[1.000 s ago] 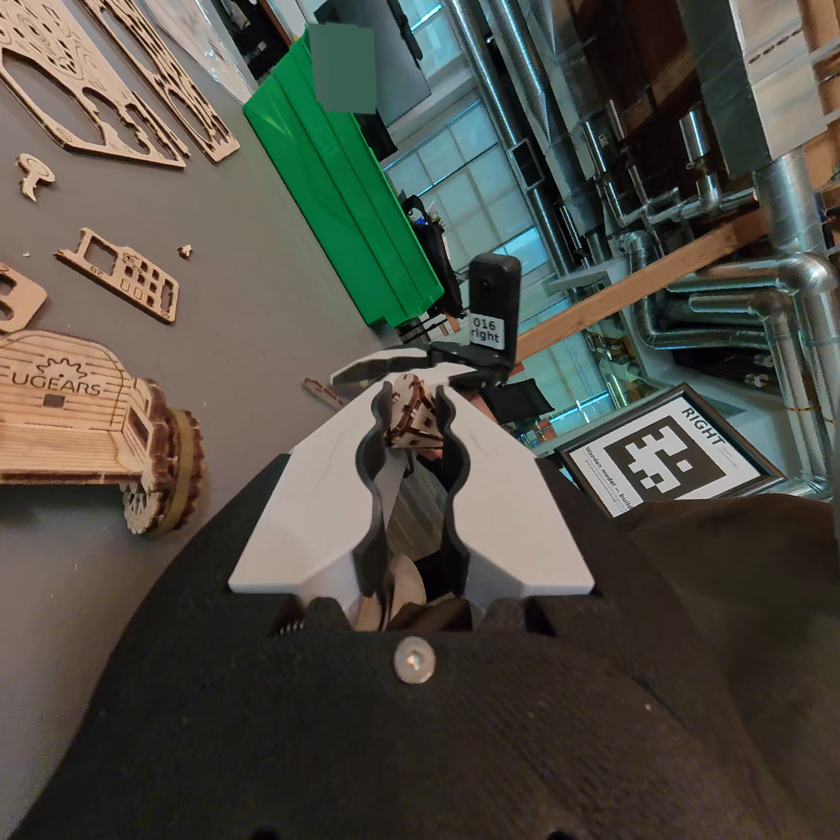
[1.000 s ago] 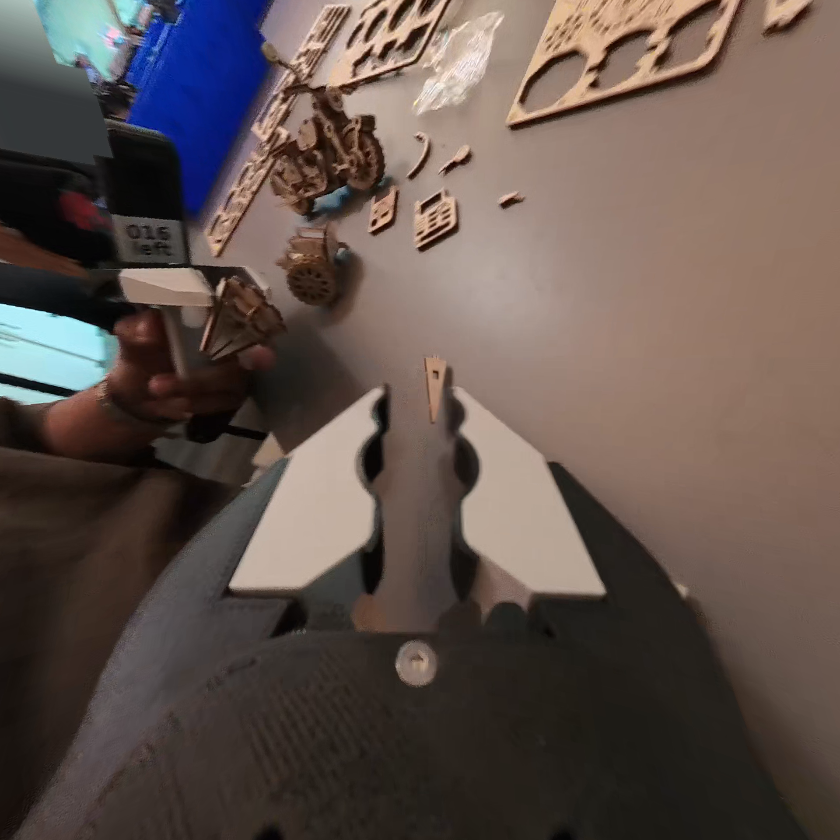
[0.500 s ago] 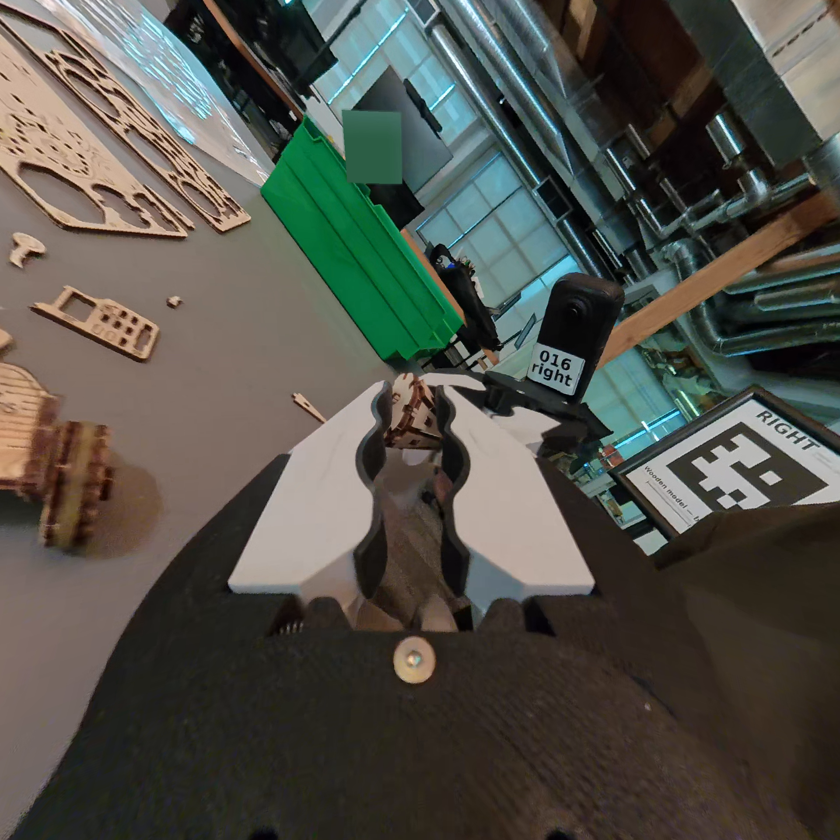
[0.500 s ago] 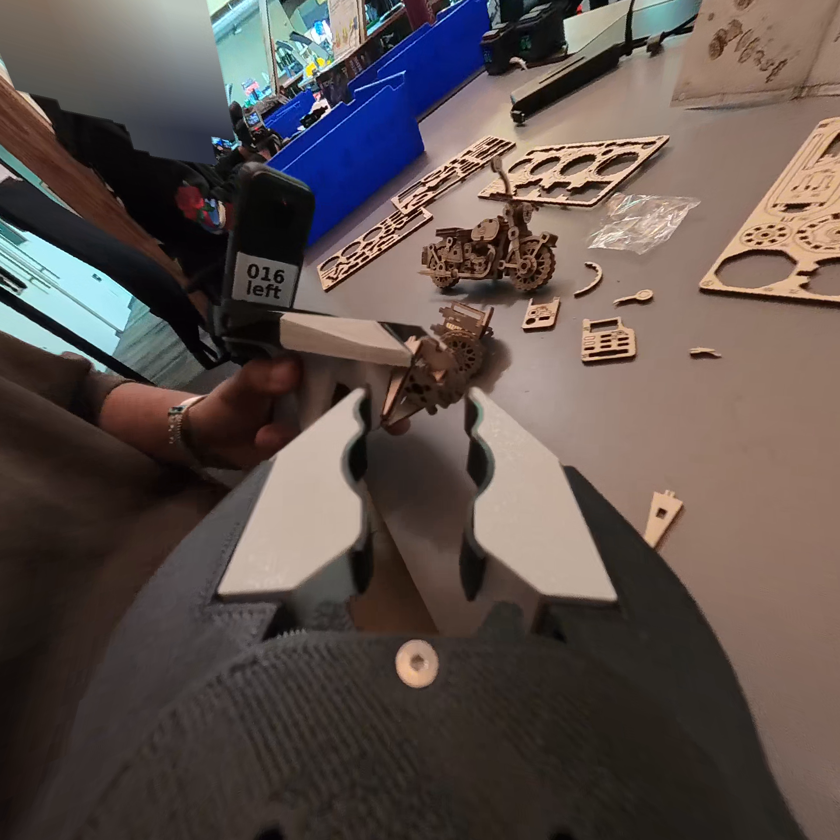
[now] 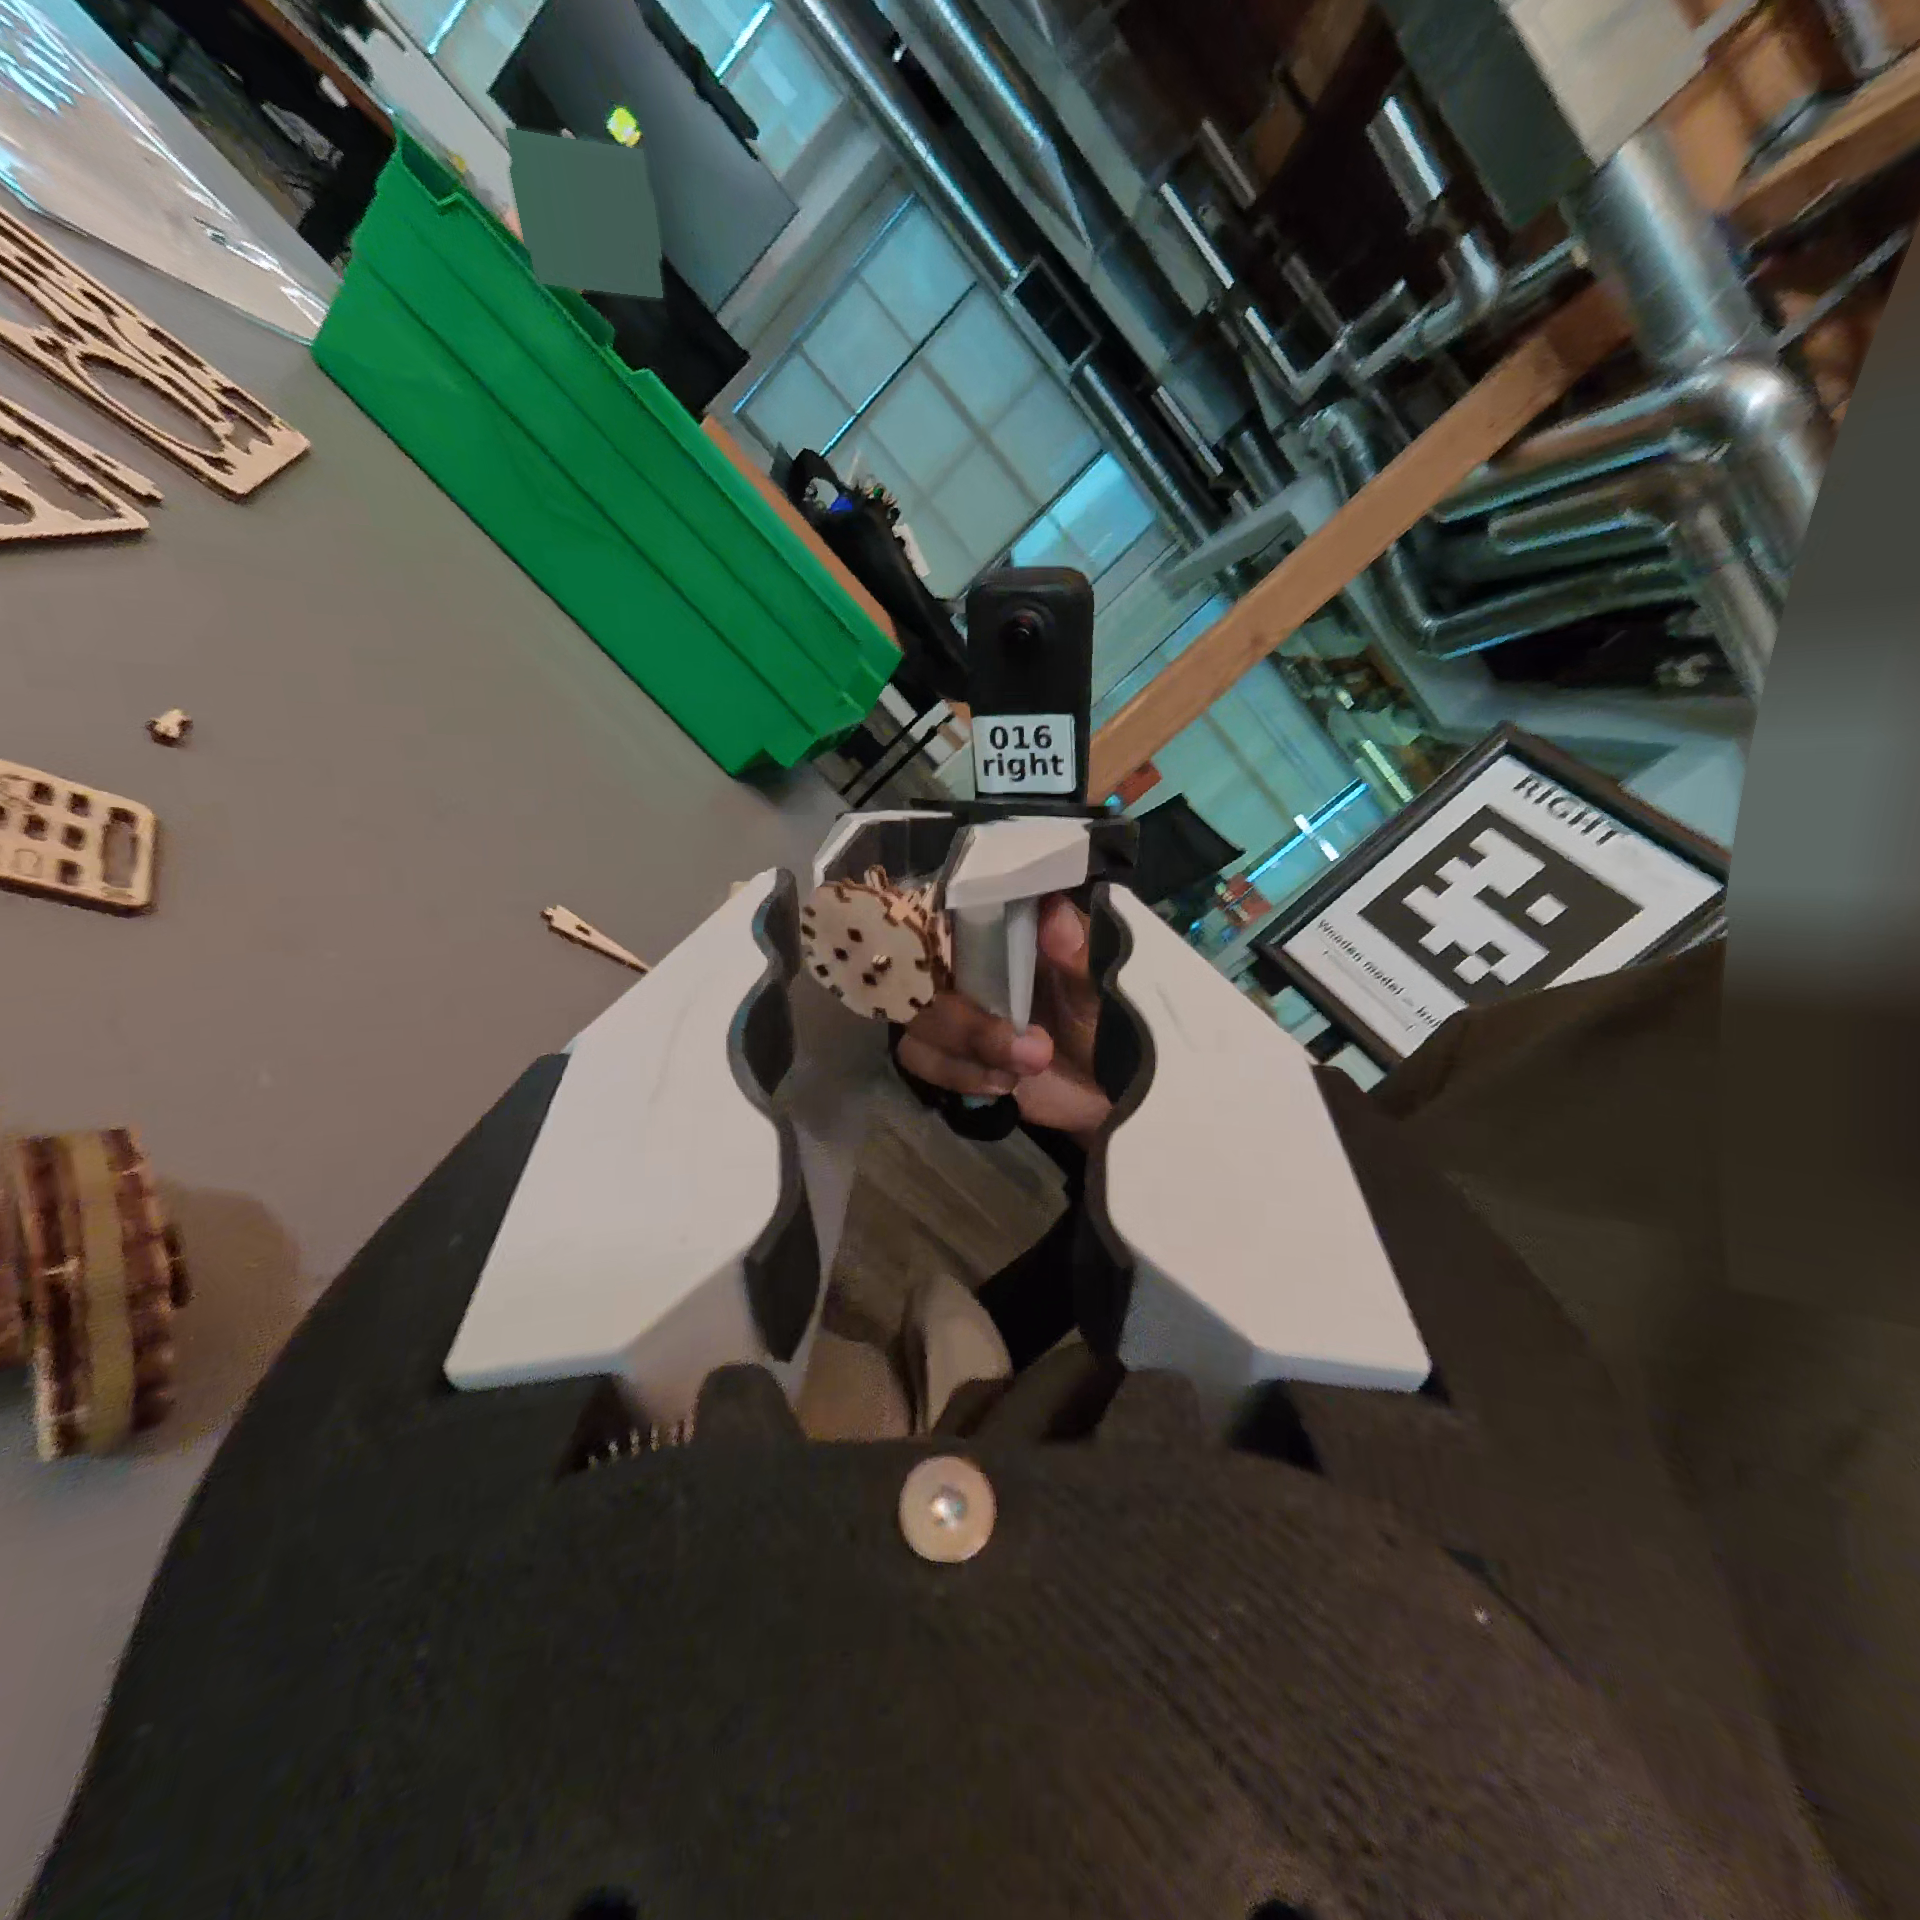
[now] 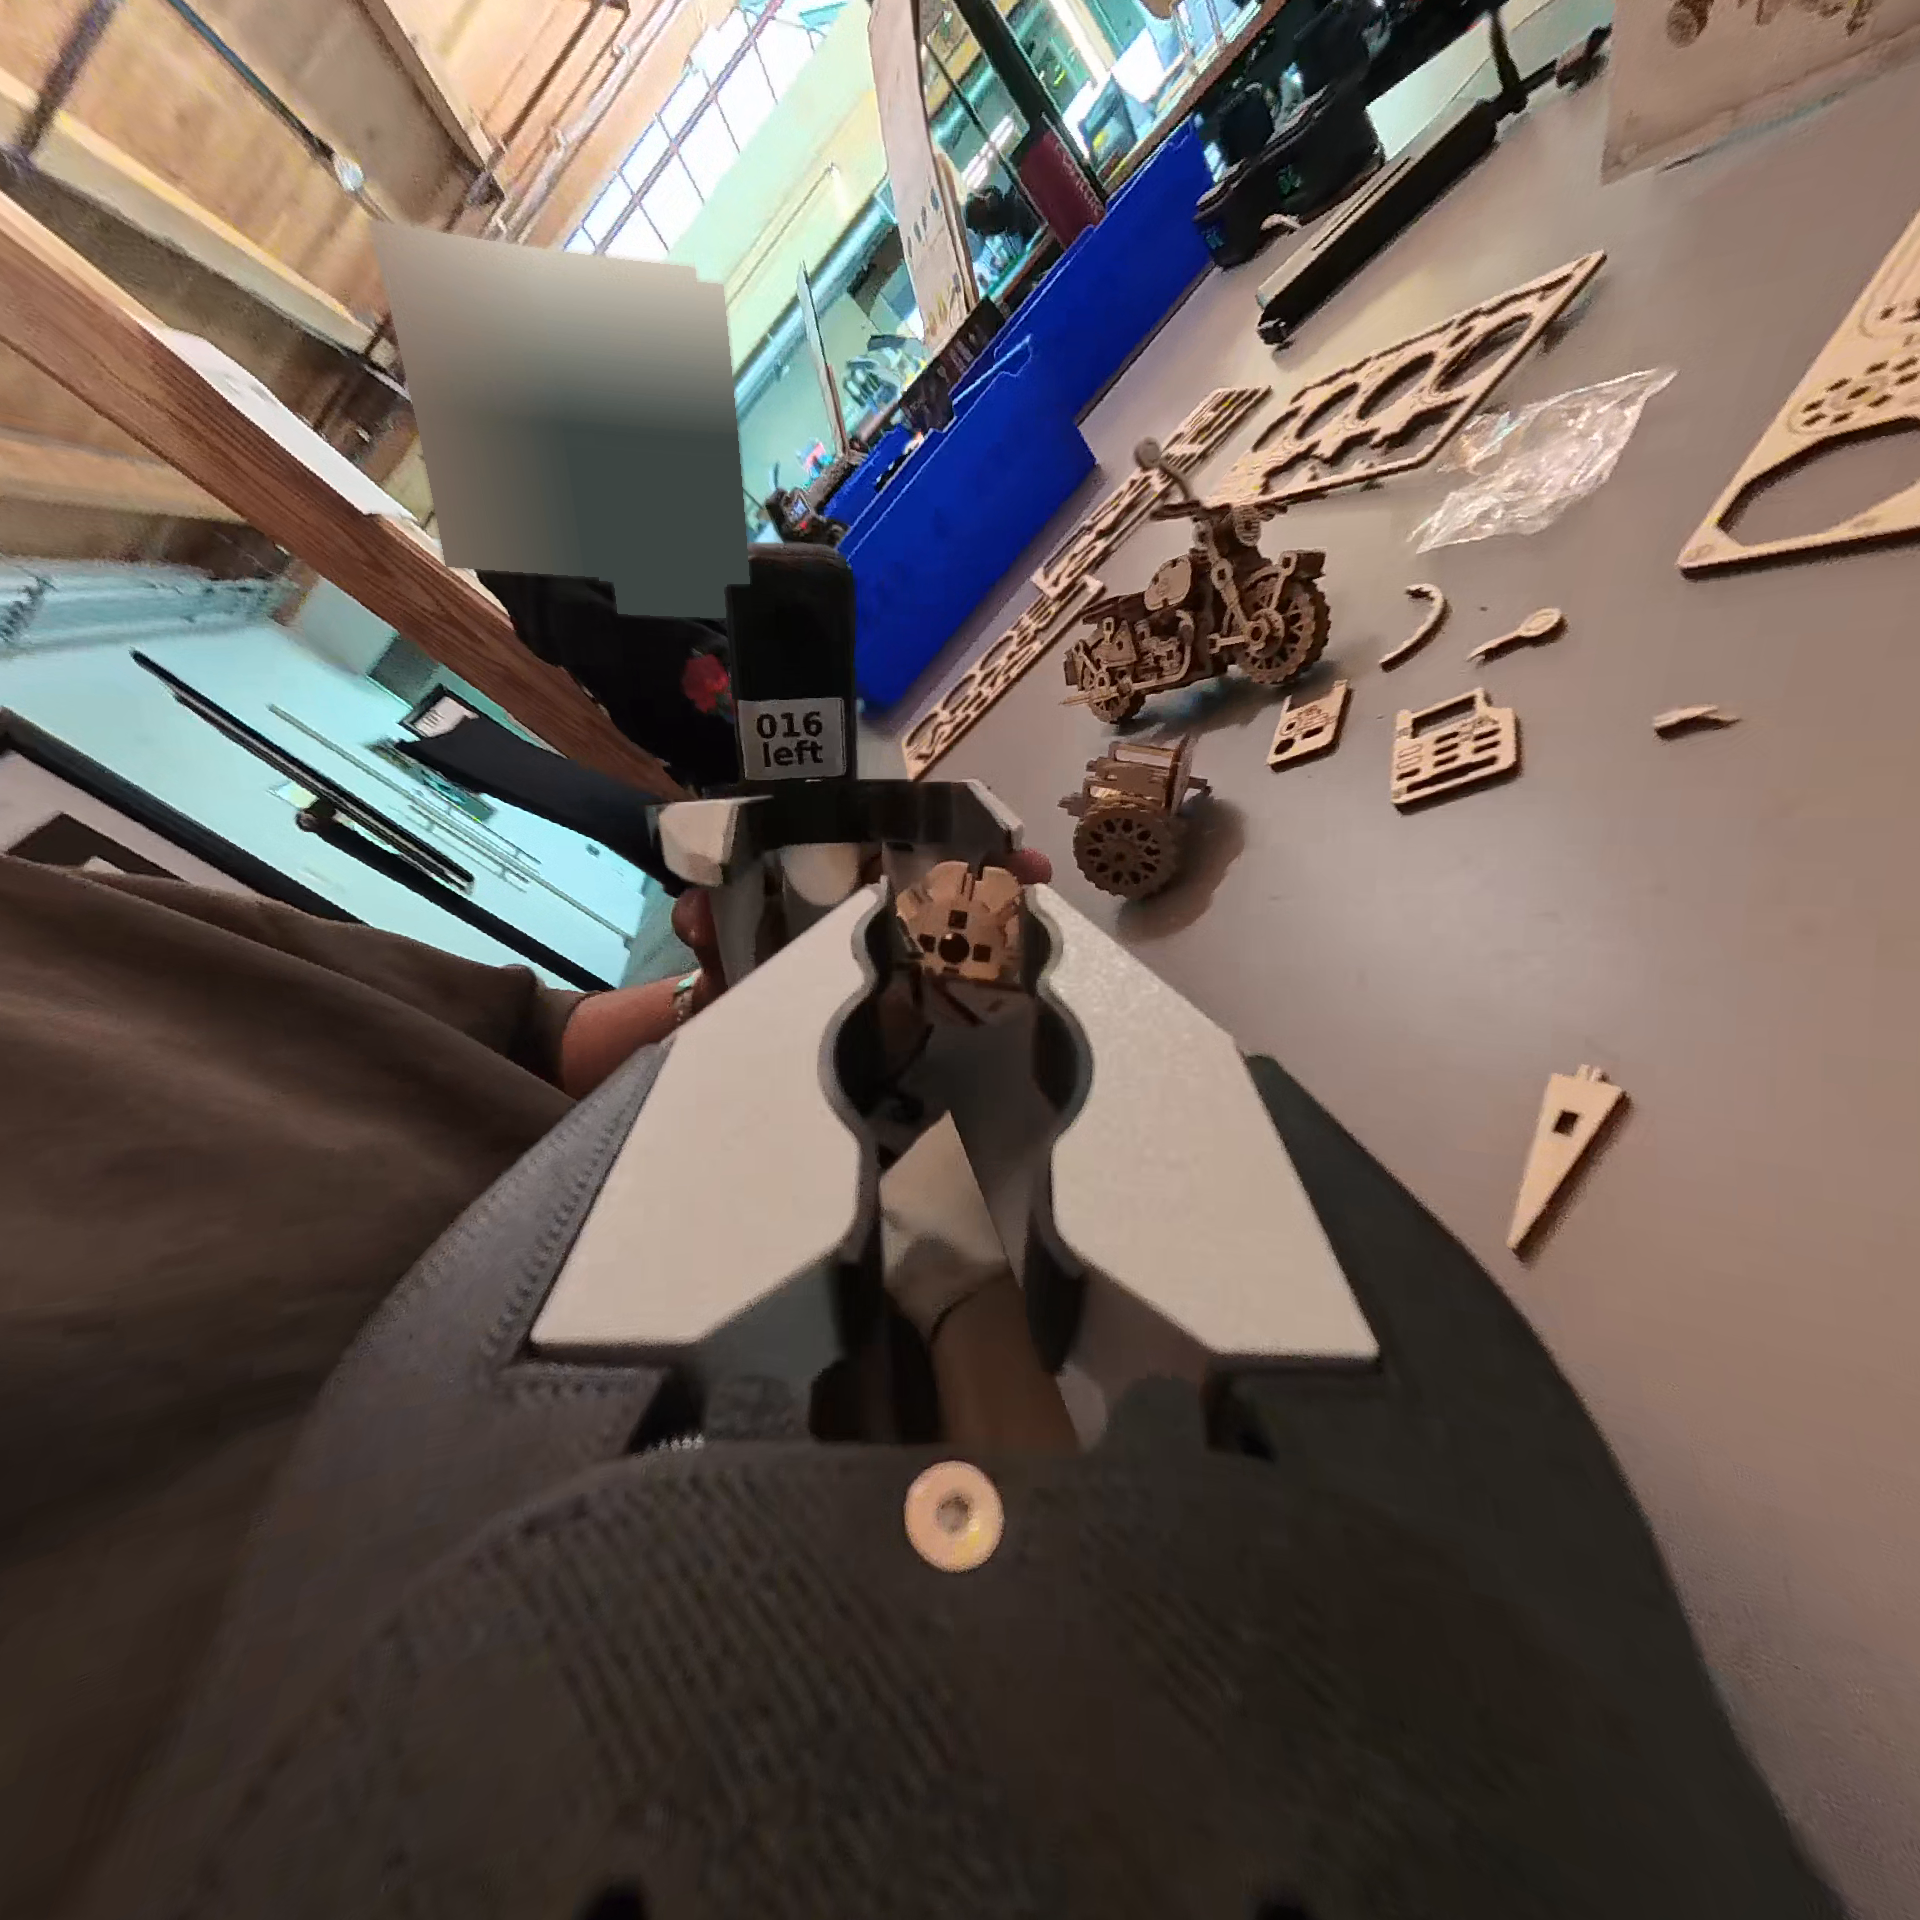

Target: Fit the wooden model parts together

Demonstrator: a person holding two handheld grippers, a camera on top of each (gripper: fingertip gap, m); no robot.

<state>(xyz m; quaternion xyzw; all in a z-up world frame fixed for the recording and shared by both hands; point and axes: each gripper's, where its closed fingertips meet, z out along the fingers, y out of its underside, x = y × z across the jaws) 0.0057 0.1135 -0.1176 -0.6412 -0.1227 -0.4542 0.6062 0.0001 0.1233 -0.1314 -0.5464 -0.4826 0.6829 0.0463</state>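
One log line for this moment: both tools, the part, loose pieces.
left tool: open, empty | right tool: shut on round pale wooden hub, off the table | pointed flat wooden piece: loose on grey table

A grey table [image 5: 395, 665] fills the near ground in both views. At its far edge in the left wrist view stands a long green bin [image 5: 582, 457]; behind it are tall paned windows [image 5: 935, 416] letting in pale blue daylight. Overhead run silver ducts and pipes [image 5: 1621, 343], crossed by a slanting wooden beam [image 5: 1351, 582]. A framed black-and-white marker sign [image 5: 1496, 904] leans at the right. In the right wrist view blue bins [image 6: 997, 488] line the far side of the table, bright windows [image 6: 665, 177] show beyond, and another wooden beam [image 6: 260, 457] slants at the left.
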